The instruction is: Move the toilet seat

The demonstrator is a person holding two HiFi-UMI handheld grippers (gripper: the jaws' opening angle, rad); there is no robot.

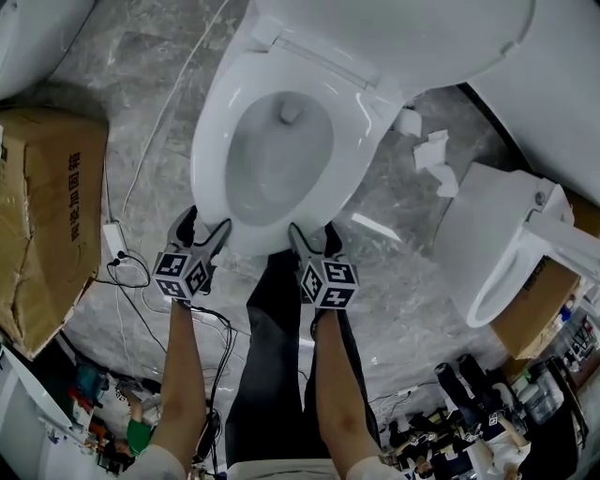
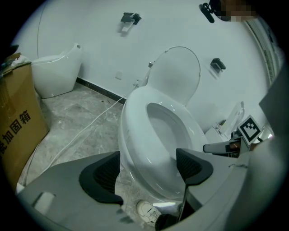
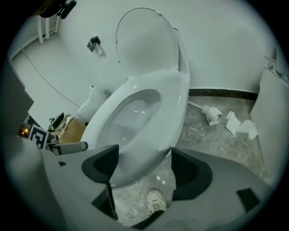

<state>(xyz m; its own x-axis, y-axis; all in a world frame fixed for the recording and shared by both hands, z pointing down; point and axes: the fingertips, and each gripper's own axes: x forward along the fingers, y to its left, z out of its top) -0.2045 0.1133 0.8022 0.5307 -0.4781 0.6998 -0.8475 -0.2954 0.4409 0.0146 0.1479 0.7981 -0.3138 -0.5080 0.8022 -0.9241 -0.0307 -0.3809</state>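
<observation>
The toilet seat (image 1: 214,155) lies flat on the bowl. Its long axis runs from the hinge below the raised lid (image 1: 403,28) to its front edge, which points at the person. The left gripper (image 1: 201,231) and right gripper (image 1: 315,234) straddle that front, fingers spread, seemingly not touching yet. Clamping bowl rim and seat together would block lifting, and the glossy plastic could slip free.

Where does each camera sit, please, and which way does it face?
Head view: on the person's head, looking steeply down at the toilet; forearms, left tool and right tool show.
Left gripper view: on the left tool, facing the toilet's front and raised lid; open jaws, a shoe.
Right gripper view: on the right tool, same toilet from its other side; open jaws, a shoe.
Both gripper views share the lid.
</observation>
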